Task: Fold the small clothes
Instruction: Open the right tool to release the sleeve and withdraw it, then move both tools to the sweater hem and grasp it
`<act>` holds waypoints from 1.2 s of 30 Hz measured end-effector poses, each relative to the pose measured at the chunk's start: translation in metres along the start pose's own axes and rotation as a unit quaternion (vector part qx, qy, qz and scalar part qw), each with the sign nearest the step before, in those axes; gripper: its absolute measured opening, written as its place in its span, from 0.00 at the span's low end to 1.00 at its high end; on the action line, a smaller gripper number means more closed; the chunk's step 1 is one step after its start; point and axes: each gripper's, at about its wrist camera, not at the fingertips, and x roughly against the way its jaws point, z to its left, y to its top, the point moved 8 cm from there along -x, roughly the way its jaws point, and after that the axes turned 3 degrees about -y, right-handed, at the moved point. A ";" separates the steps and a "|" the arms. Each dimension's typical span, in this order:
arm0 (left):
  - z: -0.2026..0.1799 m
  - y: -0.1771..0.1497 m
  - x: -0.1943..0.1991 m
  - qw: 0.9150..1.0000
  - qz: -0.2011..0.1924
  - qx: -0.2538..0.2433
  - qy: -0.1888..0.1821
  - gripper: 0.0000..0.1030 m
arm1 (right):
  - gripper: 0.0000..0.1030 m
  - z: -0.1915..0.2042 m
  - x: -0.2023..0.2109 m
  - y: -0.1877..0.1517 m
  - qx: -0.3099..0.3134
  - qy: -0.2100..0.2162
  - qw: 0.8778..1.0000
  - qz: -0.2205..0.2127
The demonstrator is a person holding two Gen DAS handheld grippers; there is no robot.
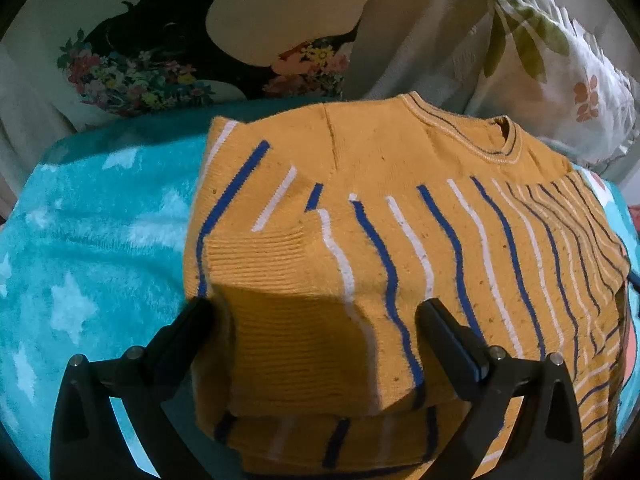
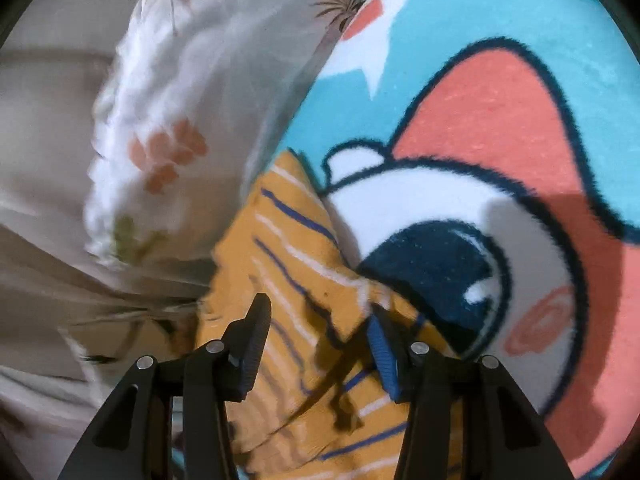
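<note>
A small mustard-yellow knit sweater [image 1: 400, 240] with blue and white stripes lies on a teal star-print blanket [image 1: 80, 260]. One sleeve is folded across its front, and the neckline points away. My left gripper [image 1: 316, 316] is open, its fingers spread just above the folded sleeve and lower body. In the right wrist view, my right gripper [image 2: 320, 328] is open over a bunched edge of the sweater [image 2: 288, 272]. That view is blurred.
A floral cushion [image 1: 140, 76] and a white leaf-print pillow [image 1: 560, 64] lie beyond the sweater. The blanket's cartoon print [image 2: 480, 200] fills the right of the right wrist view. Beige bedding [image 2: 48, 160] lies to the left.
</note>
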 end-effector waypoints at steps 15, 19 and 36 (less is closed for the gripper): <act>0.014 -0.079 0.117 0.996 0.000 0.074 -0.055 1.00 | 0.89 -0.032 0.082 -0.103 0.223 -0.073 0.959 0.161; 0.025 -0.145 0.139 0.990 0.015 0.133 -0.053 1.00 | 0.73 -0.069 0.091 -0.128 0.250 -0.130 0.943 0.178; -0.031 -0.247 0.150 0.960 0.040 0.227 -0.161 0.72 | 0.37 -0.107 0.094 -0.184 0.210 -0.090 0.944 0.238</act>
